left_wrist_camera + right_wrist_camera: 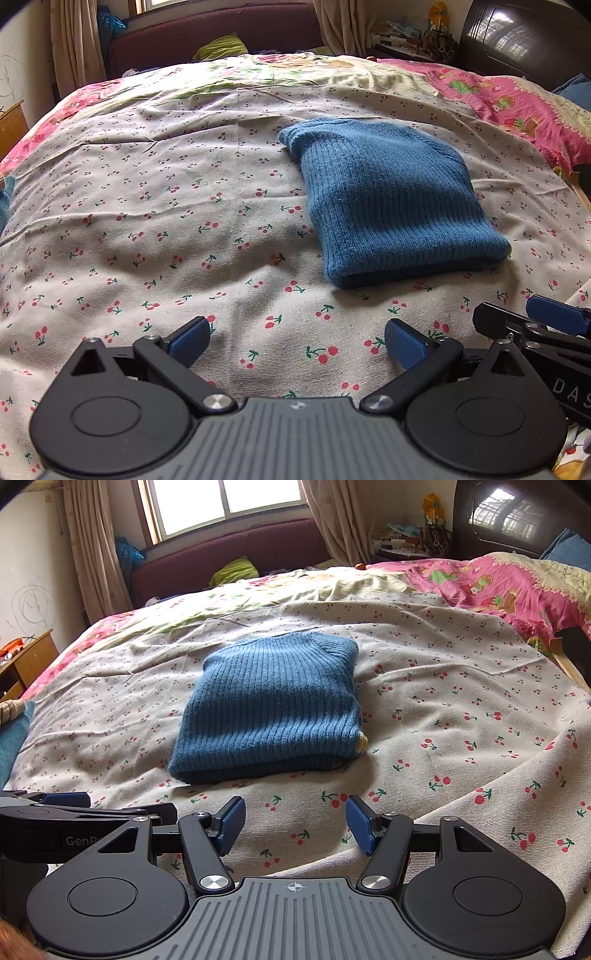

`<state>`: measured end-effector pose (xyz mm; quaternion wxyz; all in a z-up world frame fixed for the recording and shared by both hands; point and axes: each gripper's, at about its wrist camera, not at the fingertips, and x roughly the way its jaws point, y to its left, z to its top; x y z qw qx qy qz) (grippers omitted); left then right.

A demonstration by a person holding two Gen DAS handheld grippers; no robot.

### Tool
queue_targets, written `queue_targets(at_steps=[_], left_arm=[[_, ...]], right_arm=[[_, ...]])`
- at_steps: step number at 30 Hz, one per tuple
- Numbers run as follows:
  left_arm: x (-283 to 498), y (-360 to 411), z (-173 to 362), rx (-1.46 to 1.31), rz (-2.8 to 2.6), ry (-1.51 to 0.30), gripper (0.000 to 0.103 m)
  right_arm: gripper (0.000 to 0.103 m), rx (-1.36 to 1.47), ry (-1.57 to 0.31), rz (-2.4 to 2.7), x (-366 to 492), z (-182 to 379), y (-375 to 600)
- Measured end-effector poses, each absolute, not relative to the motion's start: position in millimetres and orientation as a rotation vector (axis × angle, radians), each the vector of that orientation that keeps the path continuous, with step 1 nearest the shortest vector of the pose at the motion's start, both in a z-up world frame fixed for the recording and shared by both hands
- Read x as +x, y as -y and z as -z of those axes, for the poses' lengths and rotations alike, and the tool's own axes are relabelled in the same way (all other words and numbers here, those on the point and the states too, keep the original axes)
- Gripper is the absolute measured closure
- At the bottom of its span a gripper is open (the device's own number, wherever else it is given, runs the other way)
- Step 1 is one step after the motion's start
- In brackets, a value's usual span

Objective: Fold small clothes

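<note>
With both the left gripper (297,341) and right gripper (295,821) held wide and empty, the folded blue sweater (269,705) could be unfolded if snagged.

Daylit window (229,502), beige curtains (92,546), maroon bench (236,542) behind bed (461,657).

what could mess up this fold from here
1. The blue sweater lies folded on a loose, wrinkled cherry-print sheet; dragging the cloth could pull the stack apart.
2. A yellowish edge pokes out at the near right corner, so the layers may be uneven.
3. Both the left gripper and the right gripper are open and close together; they could collide.
</note>
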<state>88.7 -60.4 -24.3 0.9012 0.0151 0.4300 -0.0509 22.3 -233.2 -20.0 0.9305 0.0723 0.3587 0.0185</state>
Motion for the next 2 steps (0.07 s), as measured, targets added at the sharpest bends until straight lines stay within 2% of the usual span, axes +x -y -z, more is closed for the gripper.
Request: queue_targets(at_steps=[2], left_arm=[[88.6,60.3,24.1,0.031,0.105,-0.888,0.000]], right_arm=[[0.043,0.148,-0.735,-0.037,22.4,19.8,233.4]])
